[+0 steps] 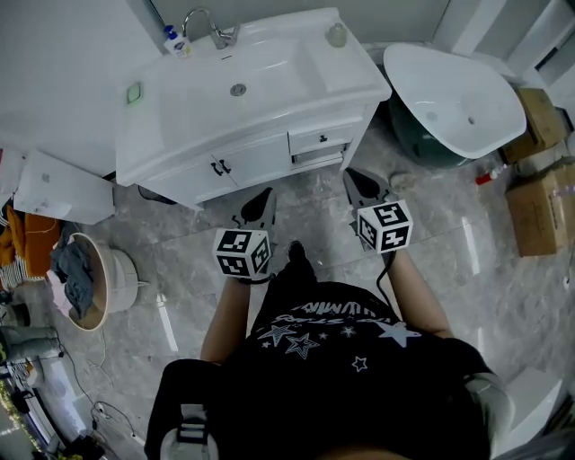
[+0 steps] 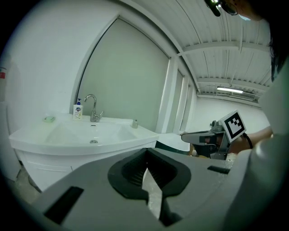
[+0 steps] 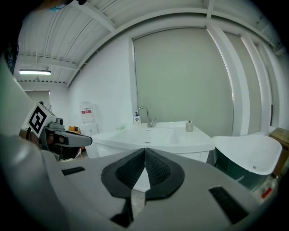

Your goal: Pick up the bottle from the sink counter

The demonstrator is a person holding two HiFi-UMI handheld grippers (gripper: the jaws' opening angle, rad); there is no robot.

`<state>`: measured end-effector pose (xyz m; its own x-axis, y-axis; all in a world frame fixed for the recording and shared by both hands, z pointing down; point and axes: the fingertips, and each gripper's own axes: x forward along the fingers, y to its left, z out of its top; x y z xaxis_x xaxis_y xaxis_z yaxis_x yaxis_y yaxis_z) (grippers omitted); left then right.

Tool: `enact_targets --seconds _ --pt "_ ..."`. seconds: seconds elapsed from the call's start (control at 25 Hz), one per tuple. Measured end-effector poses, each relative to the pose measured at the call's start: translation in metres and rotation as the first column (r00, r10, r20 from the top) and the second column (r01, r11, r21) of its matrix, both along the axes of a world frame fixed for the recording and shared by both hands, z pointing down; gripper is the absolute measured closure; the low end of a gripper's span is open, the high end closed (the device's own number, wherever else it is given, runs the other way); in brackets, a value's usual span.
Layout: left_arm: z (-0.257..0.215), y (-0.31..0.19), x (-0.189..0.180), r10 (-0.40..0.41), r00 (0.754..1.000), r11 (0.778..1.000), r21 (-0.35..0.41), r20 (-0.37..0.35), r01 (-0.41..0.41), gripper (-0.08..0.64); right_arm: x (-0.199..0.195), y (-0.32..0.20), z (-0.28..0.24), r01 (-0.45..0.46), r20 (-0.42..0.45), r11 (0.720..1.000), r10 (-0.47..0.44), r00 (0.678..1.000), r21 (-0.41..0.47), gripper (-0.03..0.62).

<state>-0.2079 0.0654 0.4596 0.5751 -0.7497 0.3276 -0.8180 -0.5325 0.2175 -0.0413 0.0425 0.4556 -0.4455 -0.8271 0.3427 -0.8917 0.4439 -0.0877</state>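
Note:
A white hand-soap bottle with a blue cap (image 1: 177, 40) stands at the back left of the white sink counter (image 1: 350, 85), beside the chrome faucet (image 1: 211, 27). A small round bottle (image 1: 337, 34) stands at the counter's back right. Both grippers hang in front of the vanity, well below the counter and apart from both bottles. My left gripper (image 1: 260, 205) is shut and holds nothing. My right gripper (image 1: 363, 187) is shut and holds nothing too. The left gripper view shows the soap bottle (image 2: 77, 110) and the small bottle (image 2: 134, 123). The right gripper view shows them too, the soap bottle (image 3: 137, 118) and the small bottle (image 3: 189, 126).
A green soap bar (image 1: 134, 92) lies at the counter's left. A white bathtub (image 1: 458, 99) stands to the right of the vanity, with cardboard boxes (image 1: 539, 207) beyond it. A basket of clothes (image 1: 85, 278) sits on the floor at the left.

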Motion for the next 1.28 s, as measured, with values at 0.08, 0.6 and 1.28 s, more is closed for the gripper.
enact_targets --seconds 0.08,0.6,1.28 --pt "-0.002 -0.030 -0.012 -0.001 1.000 1.000 0.002 -0.013 0.001 0.552 -0.009 -0.030 -0.003 -0.010 -0.005 1.000 0.010 1.000 0.000 0.585" --pt "0.022 -0.146 -0.041 0.037 0.998 0.998 -0.043 -0.053 -0.039 0.552 -0.027 -0.131 0.014 -0.081 0.019 0.995 0.082 0.996 -0.053 0.584" --pt "0.008 -0.269 0.054 0.104 0.995 0.995 -0.013 0.009 -0.104 0.552 0.081 -0.284 0.006 -0.187 0.146 0.982 0.186 0.972 -0.004 0.584"
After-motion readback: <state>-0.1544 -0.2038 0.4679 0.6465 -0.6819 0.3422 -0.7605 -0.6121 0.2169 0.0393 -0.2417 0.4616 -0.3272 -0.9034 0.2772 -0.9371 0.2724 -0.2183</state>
